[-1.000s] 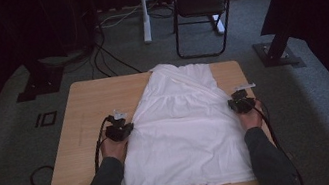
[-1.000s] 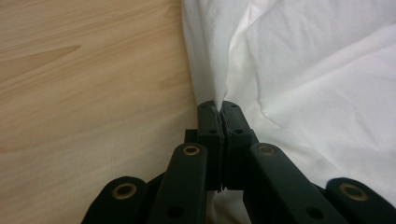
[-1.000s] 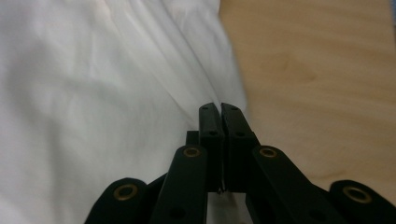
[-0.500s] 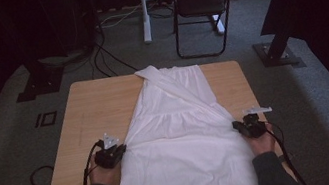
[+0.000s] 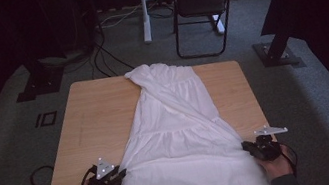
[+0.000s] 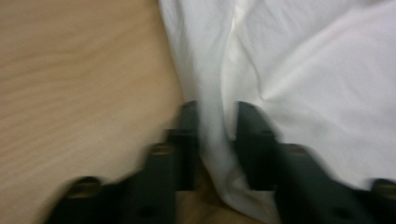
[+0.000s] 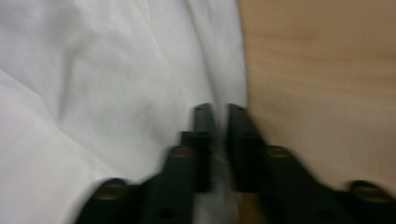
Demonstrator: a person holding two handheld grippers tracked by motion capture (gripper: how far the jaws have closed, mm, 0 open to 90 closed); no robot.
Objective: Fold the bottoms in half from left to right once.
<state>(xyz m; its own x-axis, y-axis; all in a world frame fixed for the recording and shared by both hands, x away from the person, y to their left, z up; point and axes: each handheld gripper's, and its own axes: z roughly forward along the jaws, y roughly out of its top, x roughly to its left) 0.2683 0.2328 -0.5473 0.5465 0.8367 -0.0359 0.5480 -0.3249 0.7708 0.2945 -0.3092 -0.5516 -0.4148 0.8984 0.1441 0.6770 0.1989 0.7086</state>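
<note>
A white dress [image 5: 180, 135] lies lengthwise on the wooden table [image 5: 95, 114], its narrow top far away and its wide skirt hanging over the near edge. My left gripper [image 5: 121, 173] sits at the skirt's left edge near the table front. In the left gripper view its jaws [image 6: 215, 109] have just been opening, and a loose fold of the dress [image 6: 303, 70] runs between them. My right gripper [image 5: 245, 146] is at the skirt's right edge. Its jaws [image 7: 218, 109] have also just been opening, standing slightly apart with the dress's [image 7: 116, 70] hem between them.
A black folding chair [image 5: 201, 5] and a white post [image 5: 143, 10] stand on the carpet beyond the table. Black stand bases [image 5: 39, 85] [image 5: 277, 53] flank the far corners. Cables [image 5: 39, 176] lie on the floor at the left.
Both grippers slid toward the table's near edge, dragging the dress with them. Its top pulled back from the far edge and twisted into a diagonal fold.
</note>
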